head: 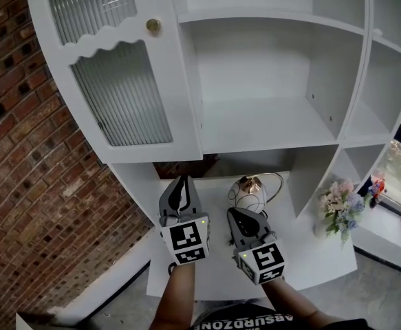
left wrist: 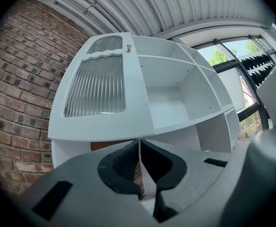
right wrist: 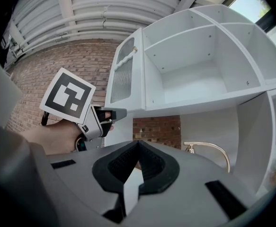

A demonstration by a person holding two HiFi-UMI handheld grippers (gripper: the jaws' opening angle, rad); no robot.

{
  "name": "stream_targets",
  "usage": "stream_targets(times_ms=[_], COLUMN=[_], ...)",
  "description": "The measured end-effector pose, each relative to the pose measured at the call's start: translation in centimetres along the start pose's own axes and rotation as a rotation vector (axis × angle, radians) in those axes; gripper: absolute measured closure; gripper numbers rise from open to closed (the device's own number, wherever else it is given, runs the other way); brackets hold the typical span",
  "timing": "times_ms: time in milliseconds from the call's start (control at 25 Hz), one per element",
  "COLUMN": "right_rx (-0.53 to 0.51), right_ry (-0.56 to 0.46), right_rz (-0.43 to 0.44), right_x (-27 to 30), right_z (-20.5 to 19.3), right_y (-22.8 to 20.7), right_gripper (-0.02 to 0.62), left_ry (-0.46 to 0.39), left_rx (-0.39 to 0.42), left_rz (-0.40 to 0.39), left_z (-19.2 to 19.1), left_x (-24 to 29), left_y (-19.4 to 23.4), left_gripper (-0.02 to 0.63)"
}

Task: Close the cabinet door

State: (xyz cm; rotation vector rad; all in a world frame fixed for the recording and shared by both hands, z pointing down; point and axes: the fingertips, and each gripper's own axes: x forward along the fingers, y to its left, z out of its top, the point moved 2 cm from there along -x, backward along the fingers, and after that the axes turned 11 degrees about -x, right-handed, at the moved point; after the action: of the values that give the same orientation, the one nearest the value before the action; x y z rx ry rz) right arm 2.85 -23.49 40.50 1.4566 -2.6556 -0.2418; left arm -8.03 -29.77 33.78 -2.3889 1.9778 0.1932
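Note:
The white cabinet door (head: 117, 88) with ribbed glass panes stands swung open to the left, a brass knob (head: 153, 25) near its free edge. The left gripper view shows the door (left wrist: 95, 93) and knob (left wrist: 128, 47) above the jaws. My left gripper (head: 181, 182) is below the door's lower edge, apart from it, and shut with nothing between its jaws (left wrist: 139, 143). My right gripper (head: 239, 215) is beside it on the right, lower, also shut and empty (right wrist: 137, 144). The right gripper view has the left gripper (right wrist: 122, 112) under the door (right wrist: 126, 74).
Behind the door is an open cabinet shelf (head: 262, 126). A white pot with a gold handle (head: 250, 191) stands on the counter (head: 221, 273) ahead of the right gripper. At the right sit flowers (head: 341, 206). A brick wall (head: 21, 184) runs along the left.

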Motion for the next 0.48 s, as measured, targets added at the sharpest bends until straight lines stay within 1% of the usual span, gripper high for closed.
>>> stream_targets(times_ms=[320, 480], right_rx=[-0.005, -0.011], right_ry=[-0.007, -0.003], right_rz=[0.018, 0.026], right_x=[-0.3, -0.7], right_z=[0.4, 0.5], right_y=[2.2, 3.1], right_gripper=[0.597, 0.597], left_ry=[0.033, 0.049], left_rx=[-0.008, -0.028], left_rz=[-0.043, -0.061], left_z=[-1.3, -2.3], left_x=[-2.9, -4.6], left_y=[-0.3, -0.6], left_gripper=[0.600, 0.601])
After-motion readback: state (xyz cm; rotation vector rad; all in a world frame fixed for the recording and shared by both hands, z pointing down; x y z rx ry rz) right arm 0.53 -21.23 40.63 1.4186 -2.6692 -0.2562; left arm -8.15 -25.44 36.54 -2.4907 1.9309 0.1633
